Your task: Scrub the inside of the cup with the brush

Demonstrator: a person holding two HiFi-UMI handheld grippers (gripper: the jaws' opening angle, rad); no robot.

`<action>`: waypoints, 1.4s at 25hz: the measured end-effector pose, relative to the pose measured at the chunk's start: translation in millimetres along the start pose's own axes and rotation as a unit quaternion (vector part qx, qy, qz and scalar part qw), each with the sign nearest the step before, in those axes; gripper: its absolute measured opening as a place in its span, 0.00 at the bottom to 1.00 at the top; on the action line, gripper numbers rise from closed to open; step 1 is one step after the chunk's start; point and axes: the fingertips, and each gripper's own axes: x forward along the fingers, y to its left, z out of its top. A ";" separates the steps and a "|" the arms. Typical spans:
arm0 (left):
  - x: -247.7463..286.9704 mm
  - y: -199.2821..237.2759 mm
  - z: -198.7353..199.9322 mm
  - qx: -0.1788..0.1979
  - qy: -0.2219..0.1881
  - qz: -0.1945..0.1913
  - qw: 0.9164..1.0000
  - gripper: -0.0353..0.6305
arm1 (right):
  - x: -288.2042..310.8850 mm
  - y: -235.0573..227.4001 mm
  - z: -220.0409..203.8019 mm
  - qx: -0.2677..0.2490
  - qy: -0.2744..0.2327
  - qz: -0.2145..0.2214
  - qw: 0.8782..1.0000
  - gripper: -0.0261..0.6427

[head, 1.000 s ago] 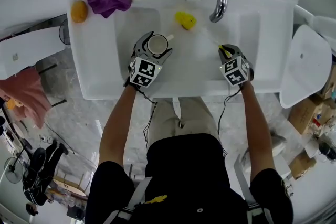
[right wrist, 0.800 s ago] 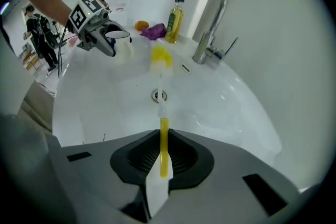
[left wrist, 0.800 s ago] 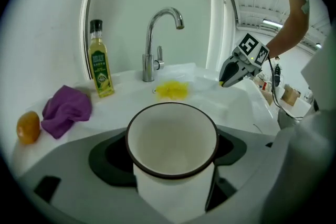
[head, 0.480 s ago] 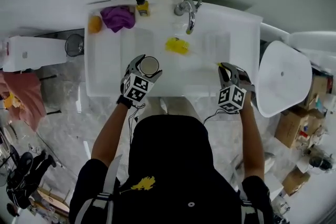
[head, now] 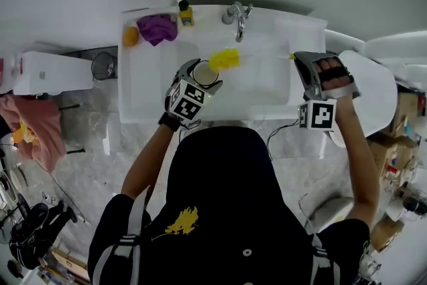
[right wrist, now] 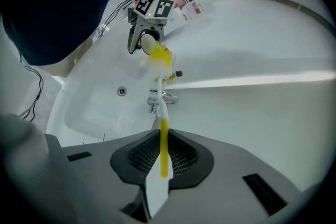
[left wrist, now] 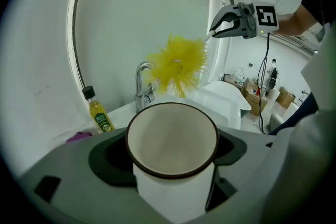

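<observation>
Raised since earlier, our left tongs [head: 199, 71] clench the cup [left wrist: 172, 139]; our right tongs [head: 304, 66] pinch the brush [head: 225, 59] handle, nearly closed, bristles near the cup rim.

No word, brand or number is legible. Black-and-white square markers [head: 190, 98] sit on the cubes of my left gripper [head: 202, 70] and my right gripper [head: 300, 58]: patterns, not letters. The yellow bottle [left wrist: 98, 115] bears a green label [left wrist: 103, 124], its print too small to read. My black shirt [head: 227, 197] shows a yellow emblem [head: 180, 222], no lettering.
</observation>
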 end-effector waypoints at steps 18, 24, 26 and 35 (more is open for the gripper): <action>1.4 -2.7 30.0 0.041 0.047 0.007 0.998 0.68 | -2.3 -97.7 76.4 -0.391 0.008 -0.092 0.916 0.14; 3.4 -13.8 36.4 0.057 0.046 -0.016 0.997 0.68 | -7.1 -92.8 84.1 -0.422 0.002 -0.087 0.903 0.14; 4.4 -12.7 36.6 0.052 0.046 -0.023 0.997 0.68 | -16.5 -87.7 96.2 -0.422 -0.013 -0.092 0.902 0.14; 2.8 -39.1 52.6 0.075 0.018 -0.081 0.994 0.68 | 15.0 -94.9 97.8 -0.432 0.003 -0.085 0.898 0.14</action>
